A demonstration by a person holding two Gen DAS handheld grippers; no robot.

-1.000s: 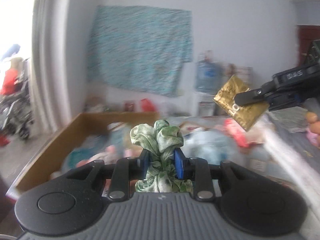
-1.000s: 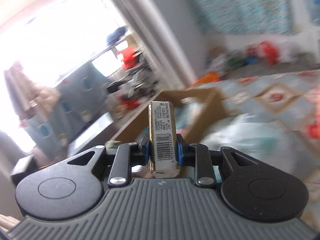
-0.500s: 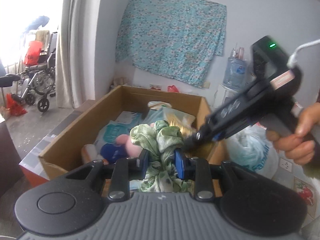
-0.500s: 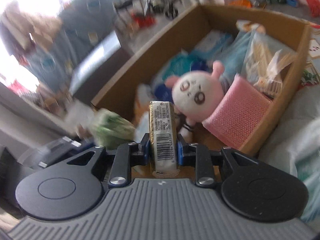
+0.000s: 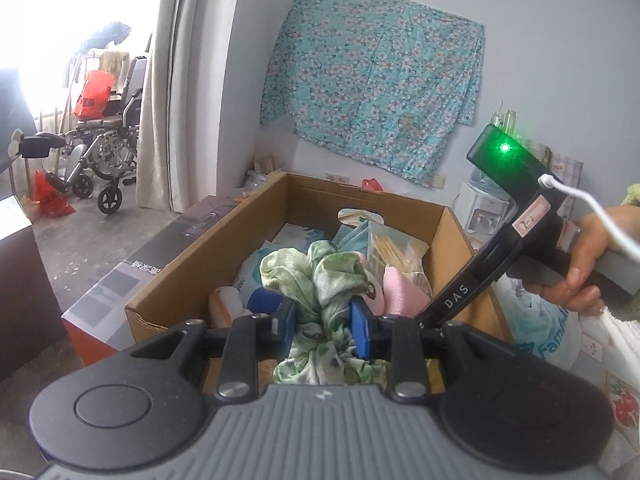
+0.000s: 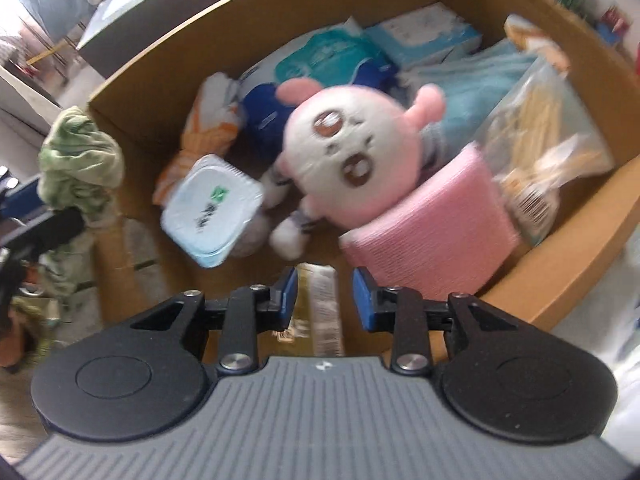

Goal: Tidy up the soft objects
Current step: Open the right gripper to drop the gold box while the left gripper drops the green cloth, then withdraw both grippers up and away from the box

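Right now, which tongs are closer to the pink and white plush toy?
Right. The right tongs hang inside the cardboard box, just short of the plush toy. The left tongs, shut on the green cloth, sit at the box's edge.

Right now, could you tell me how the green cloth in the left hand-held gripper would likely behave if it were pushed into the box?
The green cloth bunches and droops around the left hand-held gripper, so it is probably floppy, light, and unlikely to roll.

Inside the brown cardboard box (image 6: 168, 64): round white-and-pink plush toy (image 6: 352, 152) in the middle, folded pink cloth (image 6: 432, 232) right beside it. Square white foil-lidded tub (image 6: 212, 210) to its left, flat gold packet (image 6: 318, 304) nearest the camera.
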